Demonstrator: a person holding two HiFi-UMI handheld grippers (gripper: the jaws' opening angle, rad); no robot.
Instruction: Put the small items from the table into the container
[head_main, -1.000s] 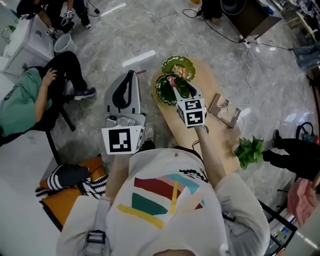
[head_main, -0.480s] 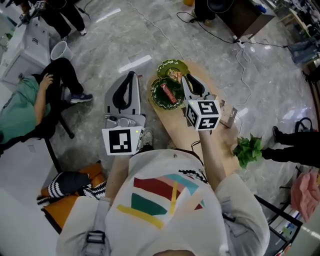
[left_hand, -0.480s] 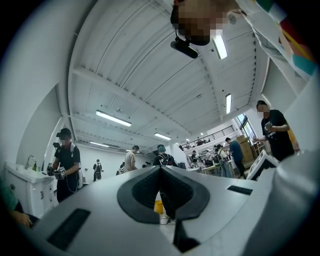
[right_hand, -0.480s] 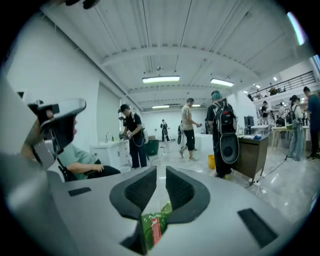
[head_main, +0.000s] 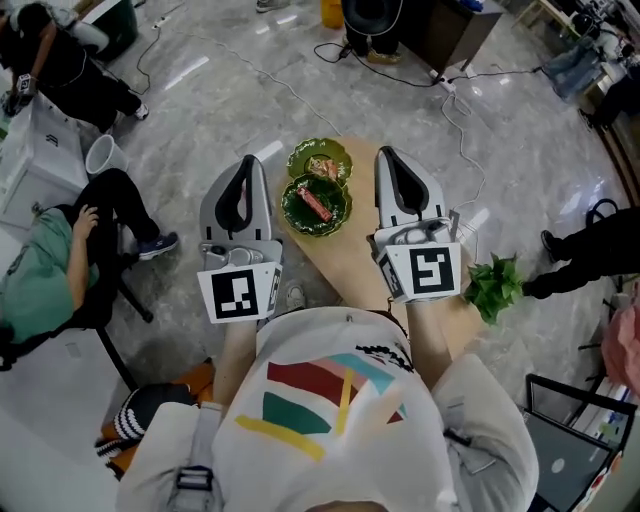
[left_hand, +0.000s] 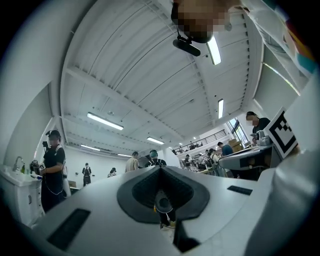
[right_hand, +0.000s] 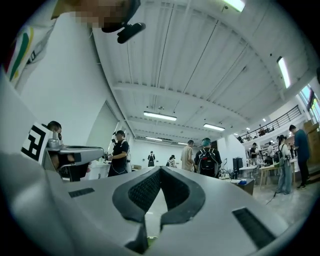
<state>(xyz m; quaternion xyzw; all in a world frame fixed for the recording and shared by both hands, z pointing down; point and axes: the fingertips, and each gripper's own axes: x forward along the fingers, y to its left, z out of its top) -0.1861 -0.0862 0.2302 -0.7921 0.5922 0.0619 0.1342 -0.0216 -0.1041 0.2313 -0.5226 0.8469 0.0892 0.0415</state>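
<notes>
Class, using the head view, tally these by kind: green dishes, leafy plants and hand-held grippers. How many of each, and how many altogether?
Green dishes: 2
Leafy plants: 1
Grippers: 2
Total: 5

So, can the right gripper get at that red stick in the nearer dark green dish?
Probably yes. The right gripper is beside the dark green dish, nothing between it and the red stick; its shut jaws must open first.
</notes>
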